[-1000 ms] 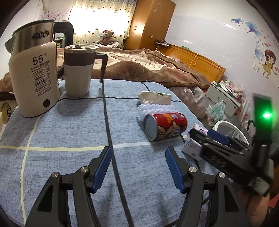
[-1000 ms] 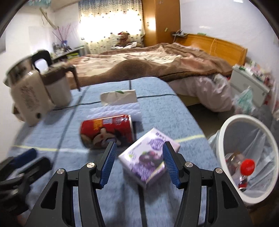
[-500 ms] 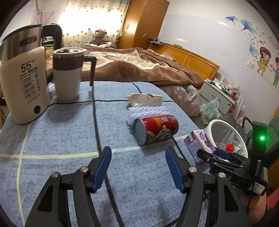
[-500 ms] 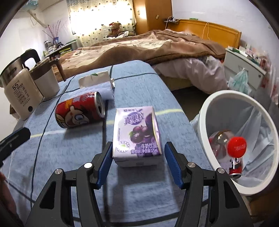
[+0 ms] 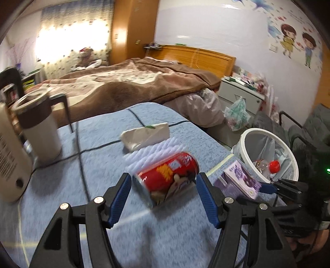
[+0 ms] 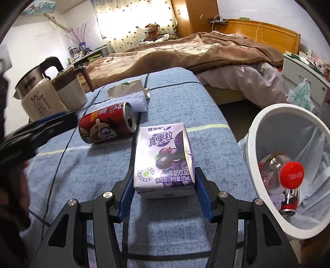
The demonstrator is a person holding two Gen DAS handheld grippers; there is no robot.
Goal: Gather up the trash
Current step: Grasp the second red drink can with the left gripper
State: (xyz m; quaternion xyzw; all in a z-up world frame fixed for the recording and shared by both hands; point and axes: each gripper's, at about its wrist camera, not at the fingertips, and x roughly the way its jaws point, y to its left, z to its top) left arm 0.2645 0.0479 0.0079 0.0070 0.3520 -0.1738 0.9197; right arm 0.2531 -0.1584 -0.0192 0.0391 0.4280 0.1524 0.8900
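Lying flat on the blue counter, the purple milk carton points its long axis away between the closing right hand-held gripper, pads not visibly pressing. The open left hand-held gripper frames a toppled red can.

Bright backlit window; left view motion-blurred; fisheye edges dark.
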